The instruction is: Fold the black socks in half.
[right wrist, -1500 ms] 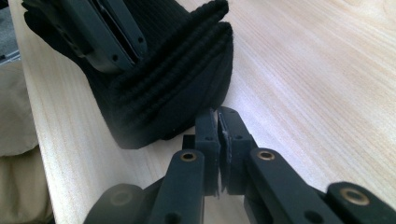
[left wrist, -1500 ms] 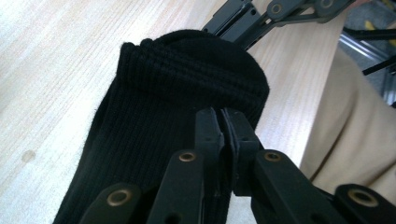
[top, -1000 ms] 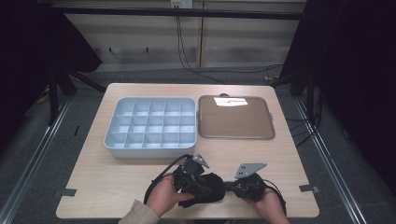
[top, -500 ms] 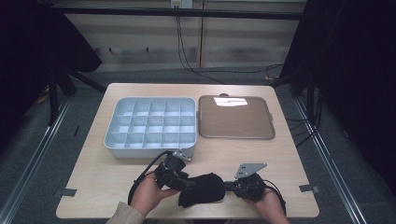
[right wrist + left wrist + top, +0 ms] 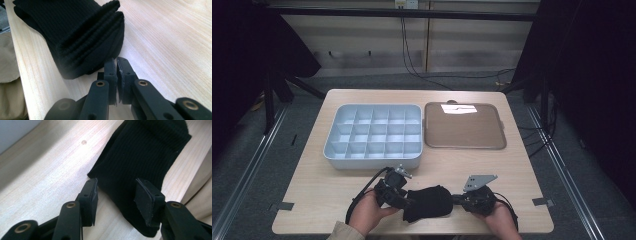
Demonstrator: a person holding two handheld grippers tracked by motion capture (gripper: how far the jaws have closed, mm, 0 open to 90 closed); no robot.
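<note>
A folded black sock (image 5: 428, 201) lies near the table's front edge between the two hands. My left gripper (image 5: 404, 199) sits at its left end, held by a hand. In the left gripper view the sock (image 5: 142, 157) reaches in between the spread jaws of this gripper (image 5: 116, 186): the right pad is over the fabric and the left pad over bare wood, neither pressing on it. My right gripper (image 5: 459, 200) is at the sock's right end. Its jaws (image 5: 115, 60) are shut with nothing between them, tips right at the sock's (image 5: 75, 32) layered folded edge.
A pale blue tray (image 5: 372, 159) with several empty compartments stands behind the left hand. A flat brown tray (image 5: 464, 127) lies to its right. The table's front edge (image 5: 412, 233) runs just below both hands.
My left gripper has moved left, off the top of the sock to its left end. The right gripper and the sock have stayed put.
</note>
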